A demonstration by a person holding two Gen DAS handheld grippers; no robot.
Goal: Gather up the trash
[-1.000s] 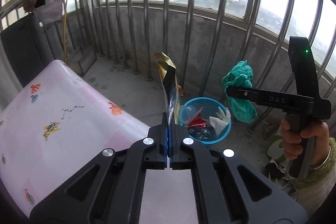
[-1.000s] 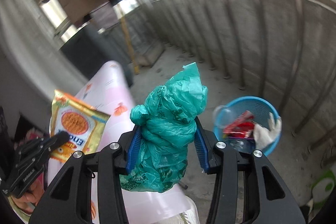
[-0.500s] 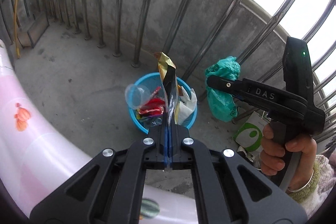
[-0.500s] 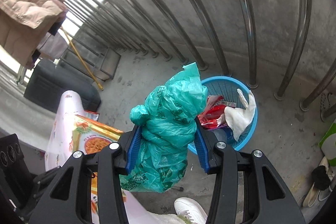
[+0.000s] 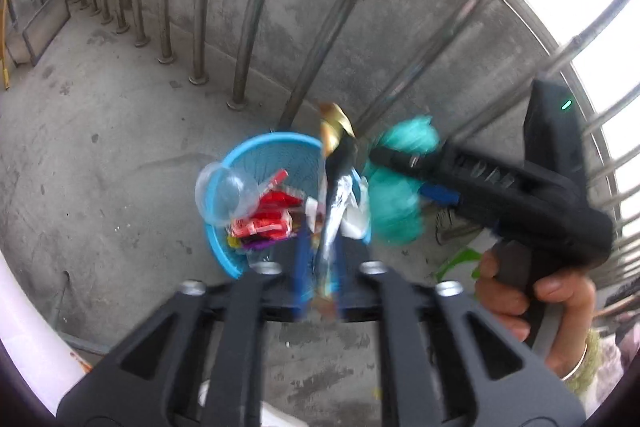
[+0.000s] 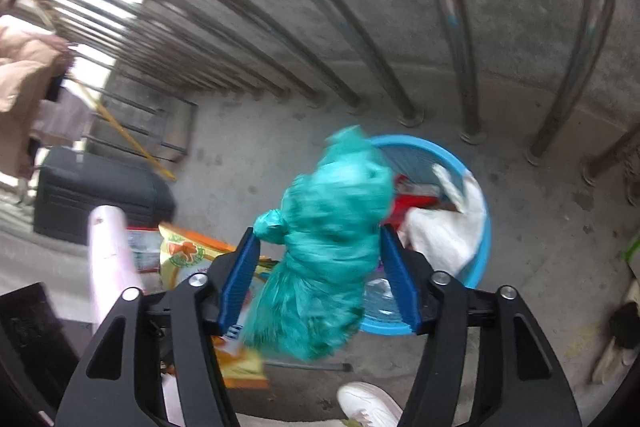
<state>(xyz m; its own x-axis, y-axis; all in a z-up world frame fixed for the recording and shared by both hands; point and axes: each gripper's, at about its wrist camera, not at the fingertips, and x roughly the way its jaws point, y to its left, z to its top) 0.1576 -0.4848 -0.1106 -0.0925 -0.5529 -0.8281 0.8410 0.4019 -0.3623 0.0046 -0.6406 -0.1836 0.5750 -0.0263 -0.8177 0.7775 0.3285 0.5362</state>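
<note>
The left gripper (image 5: 318, 259), at the lower centre of the left wrist view, has just been opening its 2 blue-padded jaws; a gap shows on either side of the thin gold and silver foil snack wrapper (image 5: 334, 203) that stands edge-on between them, so the wrapper is released rather than clamped. The picture is blurred there, and whether a pad brushes the foil cannot be told. Directly beyond it, in the middle of the frame, sits the round blue plastic mesh basket (image 5: 256, 151) on the grey concrete floor (image 5: 100, 155), holding a clear plastic cup (image 5: 226, 193), red wrappers (image 5: 268, 215) and a white glove (image 5: 356, 215).

The right gripper (image 6: 320, 275), at the lower centre of the right wrist view, has likewise been opening its jaws; the crumpled teal plastic bag (image 6: 328, 235) hangs between the 2 blue pads with space visible on the left, so it is let go. The bag lies over the left rim of the blue basket (image 6: 476, 259). An orange snack packet (image 6: 192, 251) shows at lower left, and a white shoe (image 6: 368, 403) at the bottom edge. Metal railing bars (image 6: 460, 39) fill the upper frame.
</note>
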